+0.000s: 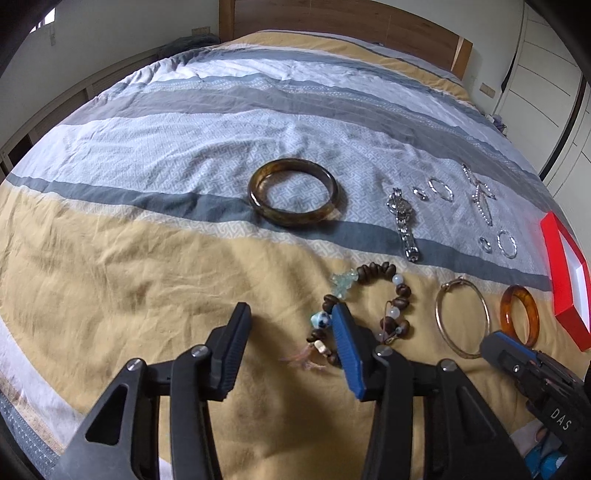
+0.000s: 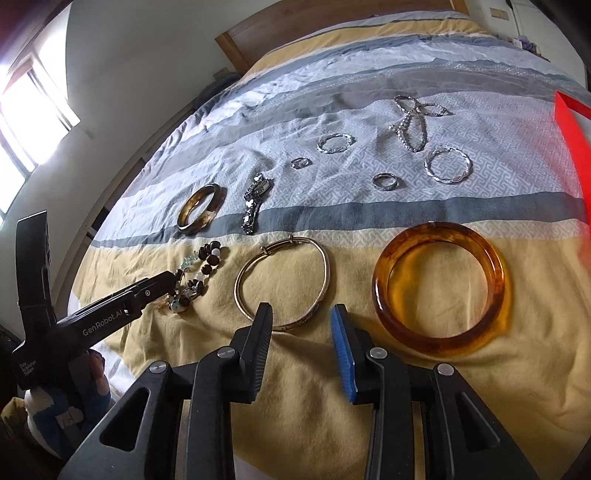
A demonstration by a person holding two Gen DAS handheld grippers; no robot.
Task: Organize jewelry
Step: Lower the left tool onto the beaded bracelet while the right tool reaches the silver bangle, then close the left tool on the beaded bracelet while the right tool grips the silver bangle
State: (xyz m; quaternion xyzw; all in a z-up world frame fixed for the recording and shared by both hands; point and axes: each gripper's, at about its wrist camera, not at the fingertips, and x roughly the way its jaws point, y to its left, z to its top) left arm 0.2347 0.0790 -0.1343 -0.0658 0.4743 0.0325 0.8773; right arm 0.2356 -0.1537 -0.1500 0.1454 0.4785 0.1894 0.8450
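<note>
Jewelry lies spread on a striped bedspread. My left gripper is open, low over the left side of a brown beaded bracelet; it also shows in the right wrist view. My right gripper is open and empty, just in front of a thin gold bangle, with an amber bangle to its right. The amber bangle and gold bangle also show in the left wrist view. A dark brown bangle lies farther back.
A silver watch, several silver rings and hoops and a rhinestone chain lie on the grey-white stripe. A red box sits at the right edge. A wooden headboard stands at the far end.
</note>
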